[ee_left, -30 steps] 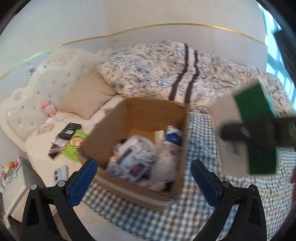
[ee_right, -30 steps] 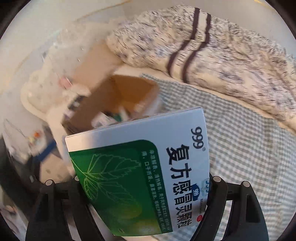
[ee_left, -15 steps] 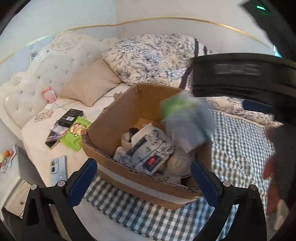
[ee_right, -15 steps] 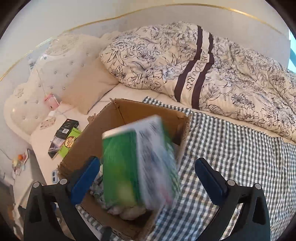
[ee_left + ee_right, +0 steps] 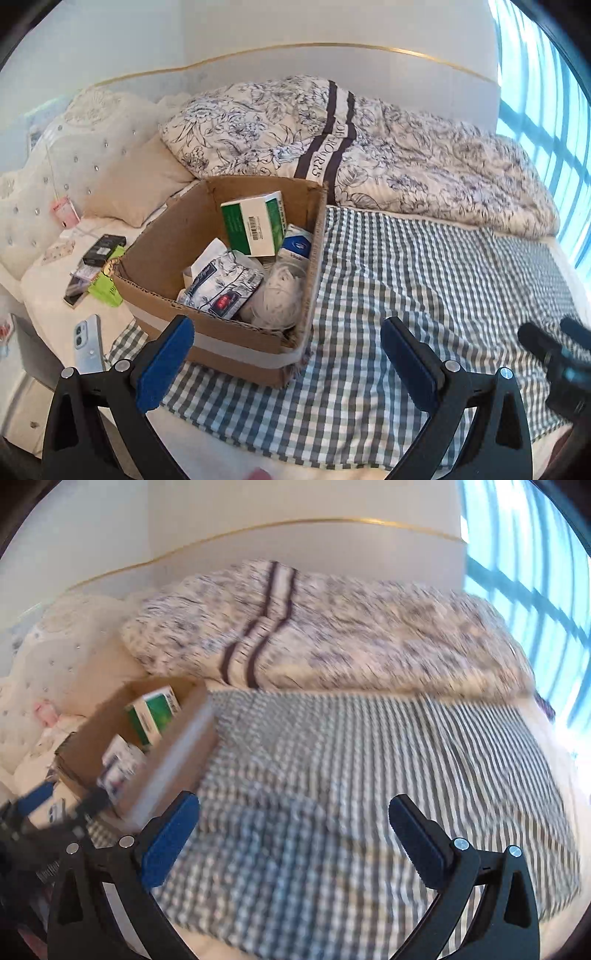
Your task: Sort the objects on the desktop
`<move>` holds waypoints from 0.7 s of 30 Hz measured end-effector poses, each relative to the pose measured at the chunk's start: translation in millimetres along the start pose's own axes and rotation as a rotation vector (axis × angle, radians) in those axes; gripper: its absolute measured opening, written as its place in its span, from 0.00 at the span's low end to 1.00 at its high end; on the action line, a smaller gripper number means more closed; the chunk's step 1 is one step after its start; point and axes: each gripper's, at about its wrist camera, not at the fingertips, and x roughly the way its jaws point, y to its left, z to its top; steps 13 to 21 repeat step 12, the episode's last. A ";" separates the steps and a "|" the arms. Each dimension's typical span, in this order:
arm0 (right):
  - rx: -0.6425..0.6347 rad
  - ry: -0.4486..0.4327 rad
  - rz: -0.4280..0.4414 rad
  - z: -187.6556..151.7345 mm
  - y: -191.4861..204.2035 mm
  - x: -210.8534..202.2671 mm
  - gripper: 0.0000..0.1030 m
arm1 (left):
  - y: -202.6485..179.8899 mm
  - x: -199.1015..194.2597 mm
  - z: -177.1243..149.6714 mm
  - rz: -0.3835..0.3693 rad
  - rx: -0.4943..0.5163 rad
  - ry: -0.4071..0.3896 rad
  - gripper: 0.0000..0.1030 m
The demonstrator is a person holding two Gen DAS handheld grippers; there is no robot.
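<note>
Landmark: your cardboard box [image 5: 221,343] sits on the gingham cloth [image 5: 424,280] spread over the bed; every place below is given from that box.
Green-and-white carton: the carton [image 5: 255,225] lies inside the box, tilted on top of the other contents, toward the far wall.
Other contents: a floral-print packet [image 5: 221,282] lies in the near part of the box, and a white bundle [image 5: 280,299] is beside it toward the box's right wall.
Your left gripper [image 5: 286,360]: blue pads spread wide, nothing between them; it hangs over the near edge of the box.
Your right gripper [image 5: 293,834]: its jaws have just been opening and now stand fully spread, with nothing between them; it is over the cloth to the right of the box, and that view is blurred.
Left of the box: a phone [image 5: 88,345], a lime-green packet [image 5: 105,290] and a black box [image 5: 103,250] lie on the white sheet.
Behind the box: a floral duvet [image 5: 369,155] is heaped, and a beige pillow [image 5: 136,188] is behind and to the left.
</note>
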 end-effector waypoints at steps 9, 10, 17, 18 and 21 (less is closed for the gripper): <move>0.046 0.043 -0.009 -18.1 -29.8 -6.6 1.00 | -9.0 -3.0 0.5 -0.057 -0.037 0.029 1.00; 0.049 0.040 -0.009 -17.8 -29.7 -7.3 1.00 | -10.2 -3.7 -0.6 -0.058 -0.033 0.024 1.00; 0.058 0.034 -0.008 -18.4 -30.7 -8.2 1.00 | -14.2 -7.2 -1.5 -0.022 -0.015 0.000 1.00; 0.058 0.034 -0.008 -18.4 -30.7 -8.2 1.00 | -14.2 -7.2 -1.5 -0.022 -0.015 0.000 1.00; 0.058 0.034 -0.008 -18.4 -30.7 -8.2 1.00 | -14.2 -7.2 -1.5 -0.022 -0.015 0.000 1.00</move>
